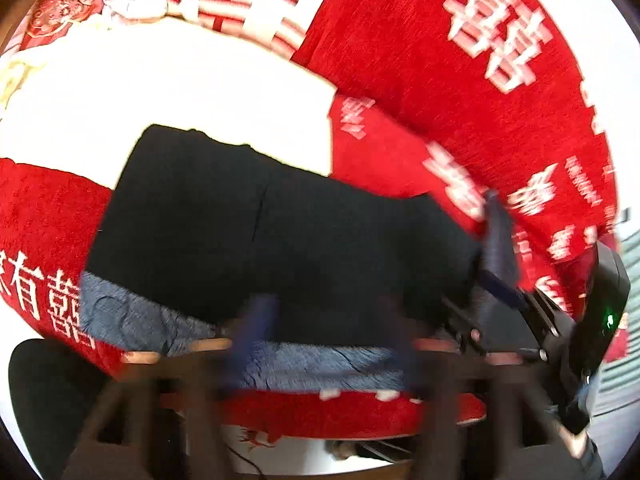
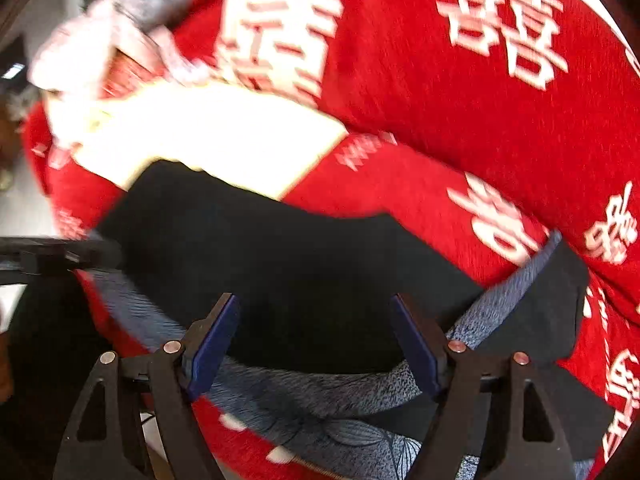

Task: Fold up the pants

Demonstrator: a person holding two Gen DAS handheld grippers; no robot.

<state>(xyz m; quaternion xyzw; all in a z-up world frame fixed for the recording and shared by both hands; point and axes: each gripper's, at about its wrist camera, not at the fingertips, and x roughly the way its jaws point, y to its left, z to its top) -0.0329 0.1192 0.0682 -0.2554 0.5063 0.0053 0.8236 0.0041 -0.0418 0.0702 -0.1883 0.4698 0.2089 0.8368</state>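
Black pants (image 1: 256, 232) lie folded on a red blanket, over a blue-grey patterned garment (image 1: 140, 320). They also show in the right wrist view (image 2: 288, 280), with the blue-grey fabric (image 2: 320, 396) under their near edge. My left gripper (image 1: 328, 336) is blurred by motion, its fingers spread wide apart just at the near edge of the pants, empty. My right gripper (image 2: 316, 340) is open, its blue pads (image 2: 212, 344) apart over the near edge of the pants, holding nothing. It also shows at the right of the left wrist view (image 1: 500, 256).
A red blanket with white characters (image 1: 460, 100) covers the surface. A white folded cloth (image 1: 180, 92) lies behind the pants. Crumpled pale clothes (image 2: 100, 40) sit at the far left. The blanket's near edge (image 1: 340, 416) drops off below the grippers.
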